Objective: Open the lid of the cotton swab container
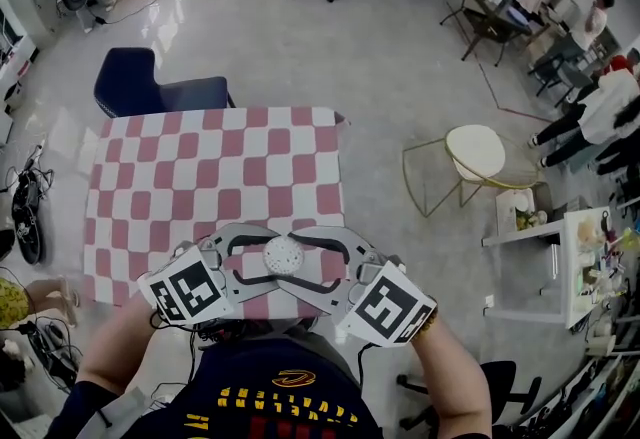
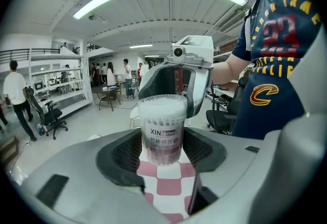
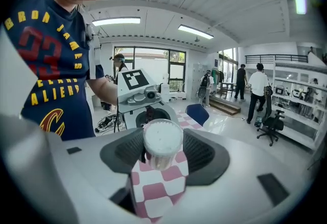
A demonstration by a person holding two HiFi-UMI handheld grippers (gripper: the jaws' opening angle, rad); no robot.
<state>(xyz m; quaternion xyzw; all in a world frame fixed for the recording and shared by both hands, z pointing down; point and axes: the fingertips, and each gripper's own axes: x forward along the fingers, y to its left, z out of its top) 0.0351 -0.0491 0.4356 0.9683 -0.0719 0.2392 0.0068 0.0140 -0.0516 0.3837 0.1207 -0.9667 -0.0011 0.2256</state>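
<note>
Starting with the head view: a cotton swab container (image 1: 283, 254) stands upright at the near edge of a table (image 1: 215, 177) covered in pink and white checks. The left gripper (image 1: 255, 267) and right gripper (image 1: 318, 265) meet around it from opposite sides.

Left gripper view: the container stands between this gripper's jaws, and both pads lie against its clear wall, low on the body. Grip confirmed. A clear lid (image 2: 162, 103) sits on top, with white swab tips visible beneath it. The right gripper faces it from just behind.

Right gripper view: the jaws stand wide apart, level with the container's top. The pads are close on either side, but no pressure on it is evident. Nothing held.
</note>
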